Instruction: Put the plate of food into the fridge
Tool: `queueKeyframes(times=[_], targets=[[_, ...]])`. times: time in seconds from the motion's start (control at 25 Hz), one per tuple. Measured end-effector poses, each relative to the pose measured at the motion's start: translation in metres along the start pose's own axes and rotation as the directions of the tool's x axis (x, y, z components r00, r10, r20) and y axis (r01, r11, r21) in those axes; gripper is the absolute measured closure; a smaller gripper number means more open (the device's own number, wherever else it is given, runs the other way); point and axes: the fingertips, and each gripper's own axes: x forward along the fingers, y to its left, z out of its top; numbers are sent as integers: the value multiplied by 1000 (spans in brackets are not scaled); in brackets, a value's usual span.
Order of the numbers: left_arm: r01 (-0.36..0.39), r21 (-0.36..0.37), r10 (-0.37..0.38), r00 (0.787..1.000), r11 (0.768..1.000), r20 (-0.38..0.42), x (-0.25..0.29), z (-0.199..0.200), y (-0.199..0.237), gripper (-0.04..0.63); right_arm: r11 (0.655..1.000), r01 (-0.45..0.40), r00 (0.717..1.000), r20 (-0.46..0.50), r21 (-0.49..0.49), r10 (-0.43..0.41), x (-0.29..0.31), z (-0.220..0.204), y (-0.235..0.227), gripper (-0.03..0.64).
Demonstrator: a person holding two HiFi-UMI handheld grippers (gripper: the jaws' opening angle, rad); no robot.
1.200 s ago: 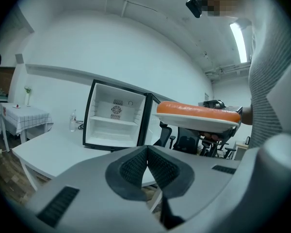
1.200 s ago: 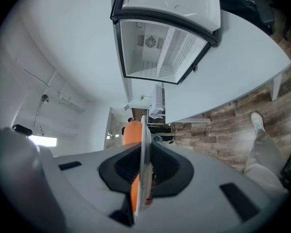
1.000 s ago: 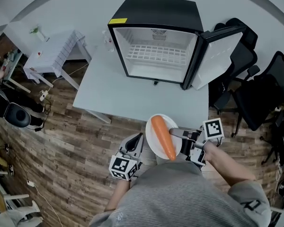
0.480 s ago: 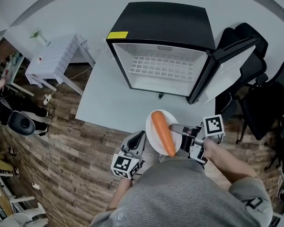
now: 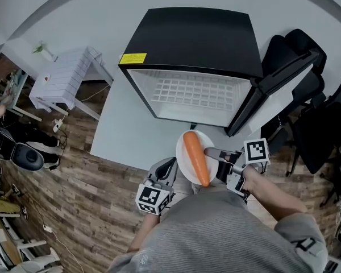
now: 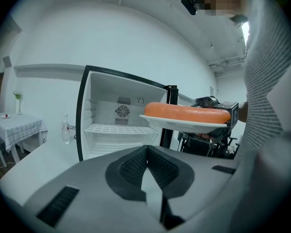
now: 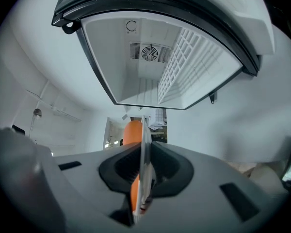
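Note:
A white plate with a long orange carrot on it is held level in the air just short of the grey table's near edge. My right gripper is shut on the plate's right rim; in the right gripper view the plate stands edge-on between the pads with the carrot beside it. My left gripper is shut and empty, low to the left of the plate. The black mini fridge stands on the table with its door swung open to the right and a white wire shelf inside.
The grey table holds the fridge; a clear bottle stands left of it. A small white table is at the far left. Black office chairs crowd the right side beyond the door. Wood floor lies to the left.
The fridge and table appear closer and larger in the head view than before. The plate with the carrot stays in the right gripper, shifted slightly toward the fridge. The left gripper keeps its place.

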Motion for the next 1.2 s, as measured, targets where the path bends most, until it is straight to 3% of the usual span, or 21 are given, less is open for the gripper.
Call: queueKeyframes(times=[0.52, 0.8, 1.2], targets=[[5, 15, -4, 999, 1000, -45, 39, 5, 59, 584, 999, 39, 984, 170, 30, -44, 44, 50, -13, 574], [73, 33, -70, 993, 997, -91, 55, 11, 92, 584, 996, 40, 947, 314, 80, -63, 70, 71, -7, 574], [144, 44, -138, 983, 989, -120, 66, 13, 116, 584, 989, 76, 892, 434, 123, -123, 93, 99, -22, 574]])
